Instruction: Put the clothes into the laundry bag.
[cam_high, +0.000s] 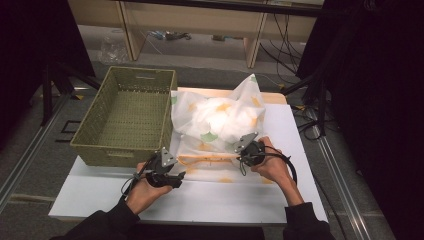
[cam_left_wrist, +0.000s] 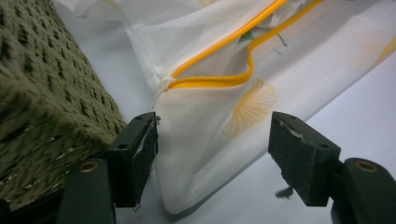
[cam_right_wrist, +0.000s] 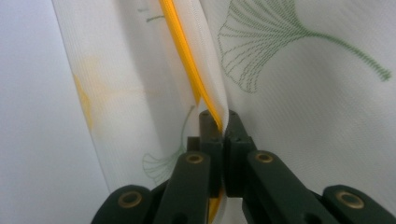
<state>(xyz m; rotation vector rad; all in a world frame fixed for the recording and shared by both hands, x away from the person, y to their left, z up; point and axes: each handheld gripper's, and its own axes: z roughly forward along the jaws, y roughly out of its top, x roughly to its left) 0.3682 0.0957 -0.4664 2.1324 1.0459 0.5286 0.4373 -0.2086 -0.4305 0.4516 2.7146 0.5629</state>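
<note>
While the right gripper (cam_right_wrist: 219, 122) clamps the mesh laundry bag's (cam_high: 220, 120) yellow zipper (cam_right_wrist: 184, 51), left gripper (cam_left_wrist: 212, 154) gapes empty just before the bag's corner; zipper remains partly open.

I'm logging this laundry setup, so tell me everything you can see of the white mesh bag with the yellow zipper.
The white mesh bag, printed with yellow and green ginkgo leaves, lies bulging on the white table beside the green woven basket. Its yellow zipper gapes. The right gripper pinches the zipper edge; the left gripper straddles a corner, open.
</note>
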